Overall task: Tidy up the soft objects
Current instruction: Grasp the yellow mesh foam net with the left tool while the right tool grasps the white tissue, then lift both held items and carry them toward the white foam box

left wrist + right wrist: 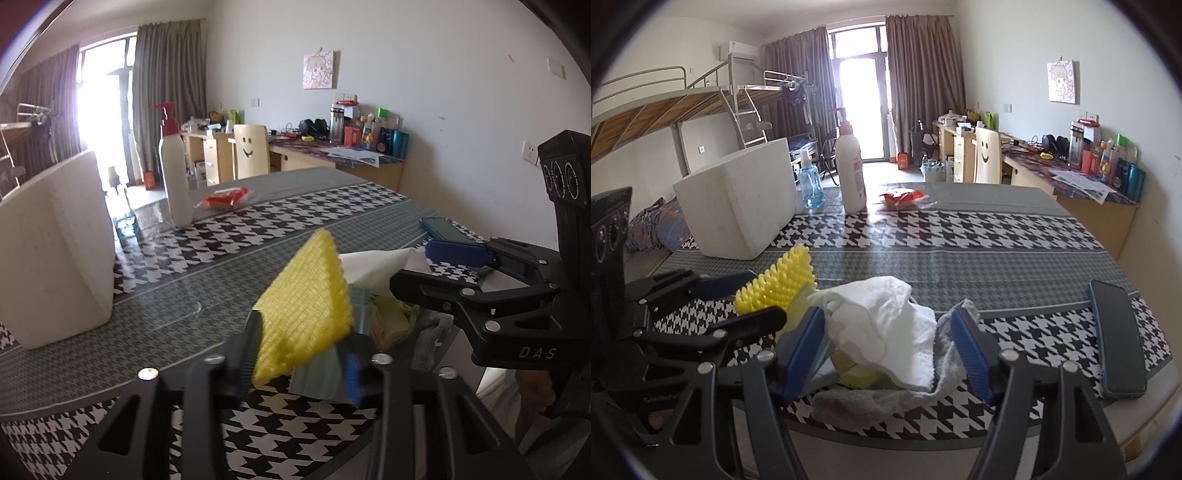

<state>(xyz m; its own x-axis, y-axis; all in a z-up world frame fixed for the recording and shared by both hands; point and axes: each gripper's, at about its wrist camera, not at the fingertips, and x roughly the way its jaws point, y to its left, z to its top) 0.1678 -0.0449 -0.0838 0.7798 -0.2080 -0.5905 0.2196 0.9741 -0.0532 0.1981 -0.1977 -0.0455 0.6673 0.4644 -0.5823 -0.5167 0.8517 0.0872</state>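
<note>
— Houndstooth cloth (960, 229) is seen covering the table; "DAS" is read on the right gripper (443, 266).
— Near edge: nubbed yellow sponge (306, 306) is pinched by the left gripper (295, 373); white cloth (886, 325) is straddled, ungripped, by the right's half-open jaws.

Left gripper (299, 354) clamped, right gripper (890, 350) agape

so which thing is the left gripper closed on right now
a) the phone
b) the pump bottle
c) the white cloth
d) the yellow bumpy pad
d: in the left wrist view the left gripper has the yellow bumpy pad pinched between its fingers, tilted up off the table, while the white cloth lies between the right gripper's open fingers.
</note>
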